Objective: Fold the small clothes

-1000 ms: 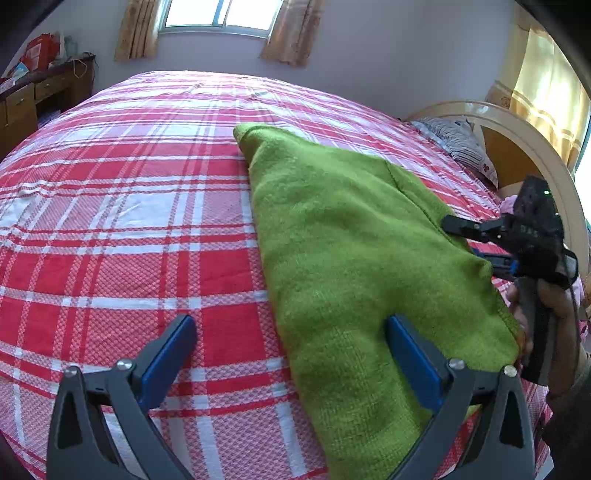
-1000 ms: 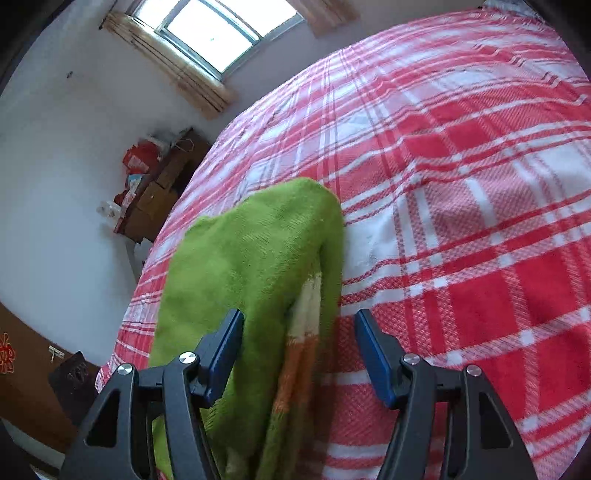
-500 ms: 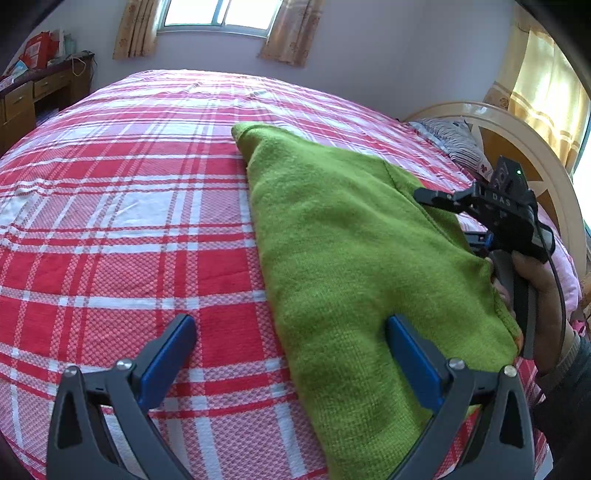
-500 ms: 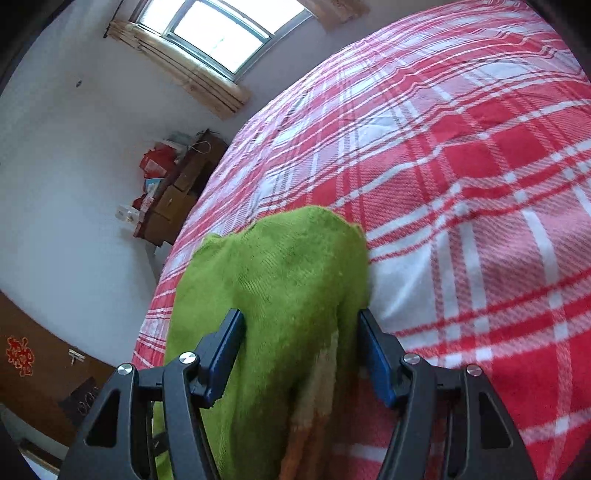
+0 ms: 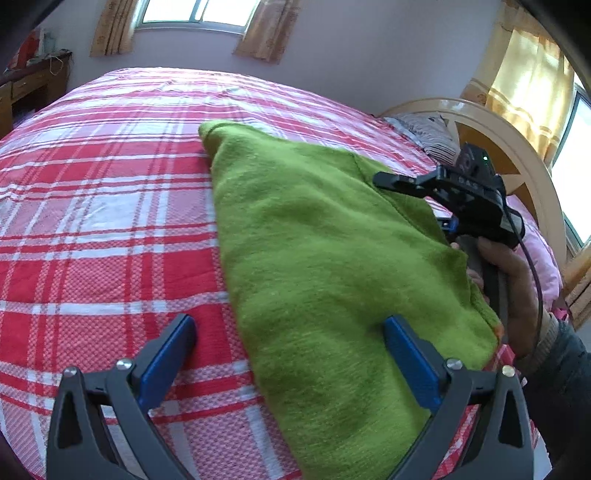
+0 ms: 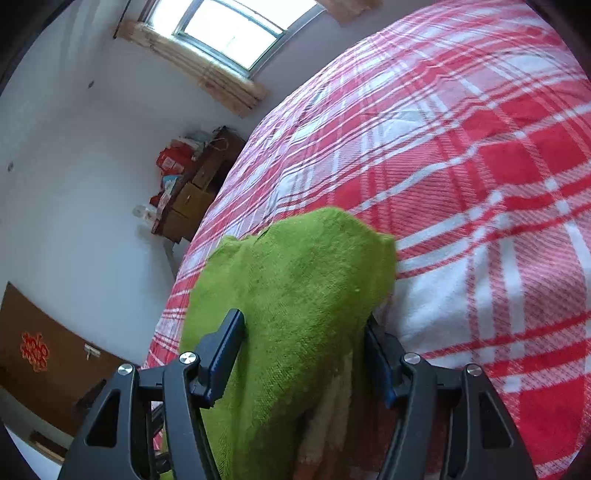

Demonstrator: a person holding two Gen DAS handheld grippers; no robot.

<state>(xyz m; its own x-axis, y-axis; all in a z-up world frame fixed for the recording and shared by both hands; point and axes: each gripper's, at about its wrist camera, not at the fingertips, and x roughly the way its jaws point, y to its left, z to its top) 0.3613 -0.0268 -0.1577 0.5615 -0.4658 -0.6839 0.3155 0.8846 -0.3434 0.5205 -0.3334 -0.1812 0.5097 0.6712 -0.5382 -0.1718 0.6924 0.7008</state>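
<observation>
The right gripper (image 6: 304, 354) has been pushing further over the green garment (image 5: 325, 266) since a moment ago, and the cloth is now filling the whole gap between its blue fingers (image 6: 223, 356), which are pressing against it on both sides. It is gripping the garment's right edge, where an orange and cream patch is showing on the underside.

The garment is lying folded lengthwise on the red-and-white plaid bed (image 5: 103, 221), its narrow end pointing toward the far window (image 5: 195, 9). The left gripper (image 5: 288, 354) is hovering wide open over the near end, one finger over the bedspread and the other over the green cloth, holding nothing.

The person's right hand (image 5: 506, 280) is holding the black handle at the right side of the bed, near the cream headboard (image 5: 498, 125). A wooden dresser (image 6: 192, 199) with red packages on it is standing by the far wall.
</observation>
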